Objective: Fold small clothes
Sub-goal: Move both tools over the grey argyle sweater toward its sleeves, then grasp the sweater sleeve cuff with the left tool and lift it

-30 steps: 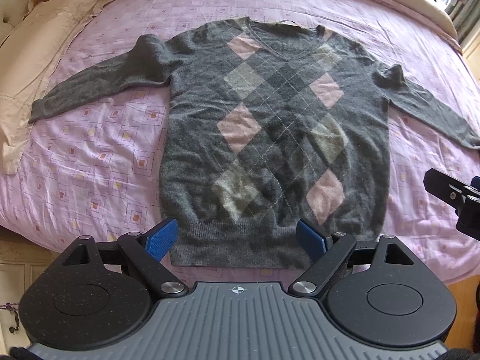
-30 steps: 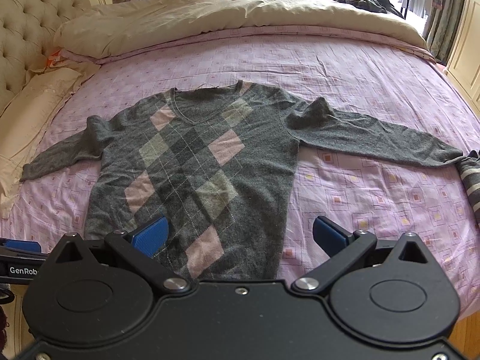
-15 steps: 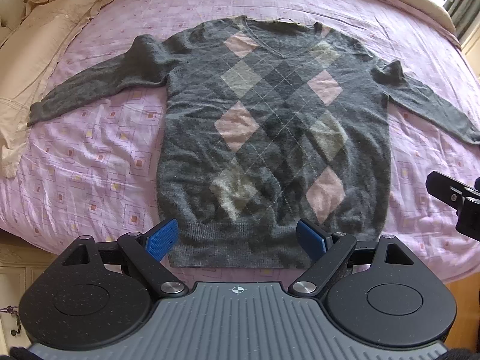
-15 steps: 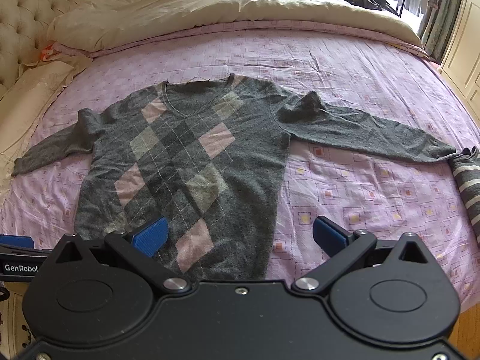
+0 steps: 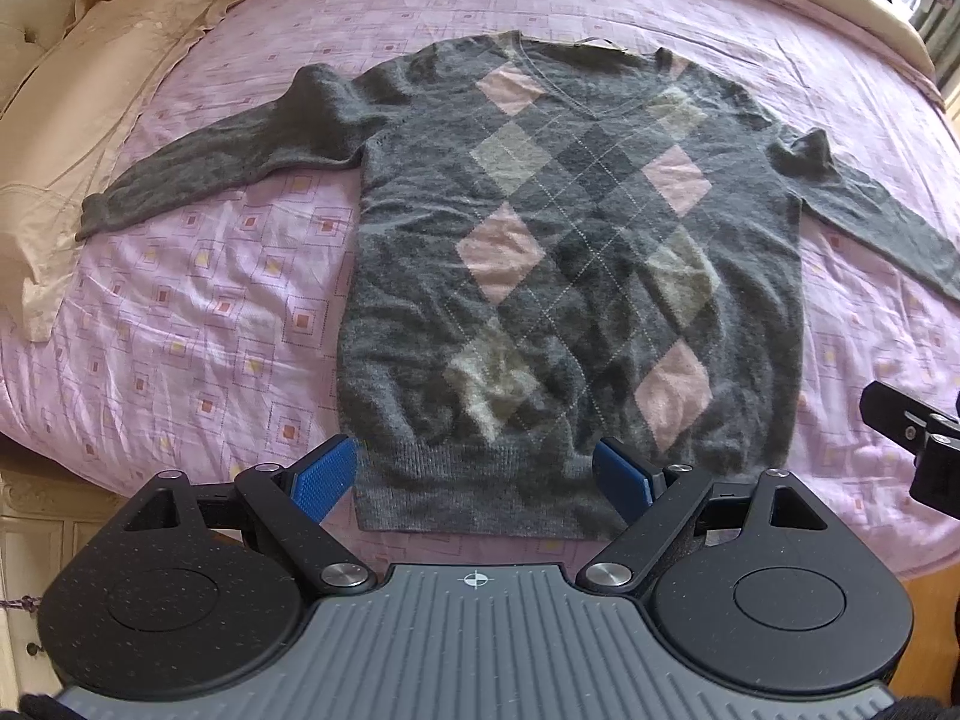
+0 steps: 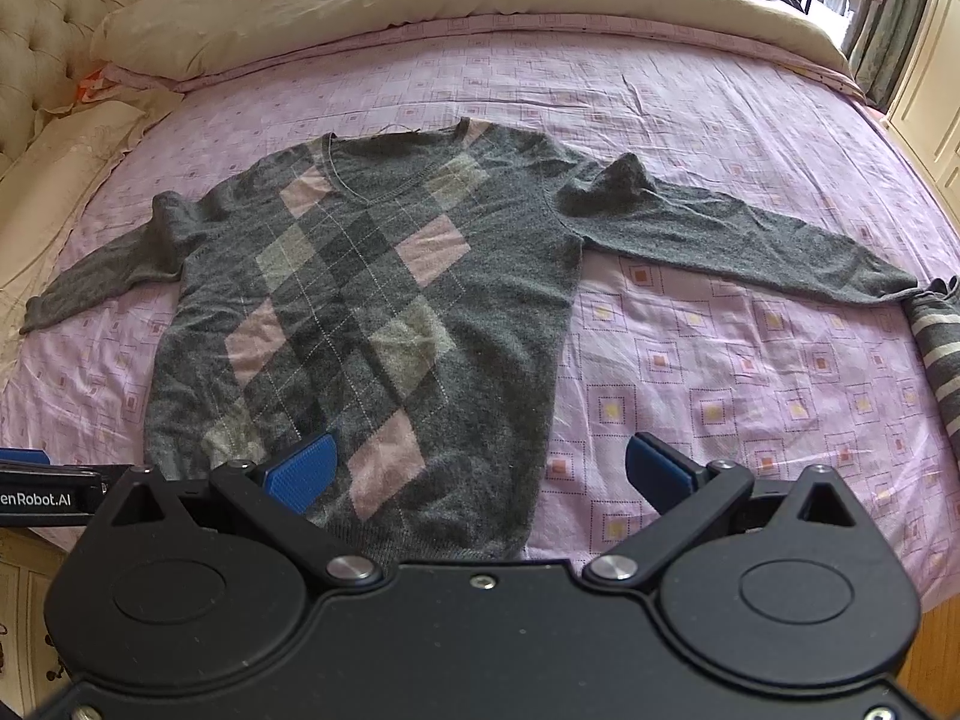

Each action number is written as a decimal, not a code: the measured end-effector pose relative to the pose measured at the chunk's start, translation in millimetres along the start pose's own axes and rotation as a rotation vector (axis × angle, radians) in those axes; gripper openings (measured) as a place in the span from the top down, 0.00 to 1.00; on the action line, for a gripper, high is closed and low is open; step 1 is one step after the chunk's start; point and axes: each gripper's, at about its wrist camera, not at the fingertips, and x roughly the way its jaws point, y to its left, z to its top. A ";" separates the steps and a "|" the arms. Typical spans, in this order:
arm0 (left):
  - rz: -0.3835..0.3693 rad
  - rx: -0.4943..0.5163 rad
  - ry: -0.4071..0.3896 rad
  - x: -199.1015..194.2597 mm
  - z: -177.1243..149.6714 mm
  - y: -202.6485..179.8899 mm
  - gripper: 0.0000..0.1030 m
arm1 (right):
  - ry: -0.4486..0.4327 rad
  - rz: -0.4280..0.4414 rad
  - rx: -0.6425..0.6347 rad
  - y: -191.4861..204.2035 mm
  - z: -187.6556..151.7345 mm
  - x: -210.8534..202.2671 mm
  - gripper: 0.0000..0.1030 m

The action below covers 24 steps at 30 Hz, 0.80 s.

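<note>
A grey V-neck sweater (image 5: 570,276) with pink and pale argyle diamonds lies flat, face up, on the pink patterned bedsheet (image 5: 198,312), both sleeves spread sideways. In the right wrist view the same sweater (image 6: 360,300) fills the left half, its right sleeve (image 6: 750,246) reaching toward the bed's right side. My left gripper (image 5: 474,477) hovers open above the sweater's ribbed hem, blue pads wide apart, nothing between them. My right gripper (image 6: 480,471) is open too, above the hem's right corner and the bare sheet beside it.
A beige duvet (image 6: 390,0) is bunched along the far side of the bed. Beige pillows (image 5: 72,138) and a tufted headboard (image 6: 42,24) lie at the left. A striped grey garment (image 6: 939,354) sits at the right edge. The near bed edge runs below the hem.
Both views have tipped slightly, so the sweater sits a little lower and nearer in each frame. Both grippers stay open and the sweater has not moved.
</note>
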 end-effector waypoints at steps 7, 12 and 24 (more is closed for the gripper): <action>0.007 0.006 0.013 4.5 2.0 -0.8 0.16 | 0.014 0.006 0.005 2.7 -1.1 5.6 0.01; 0.003 -0.006 0.020 7.4 5.5 3.7 0.16 | 0.021 0.009 0.003 4.3 1.2 9.2 0.01; -0.062 -0.145 0.004 20.7 22.2 46.0 0.39 | 0.012 0.055 -0.007 20.4 22.5 25.1 0.01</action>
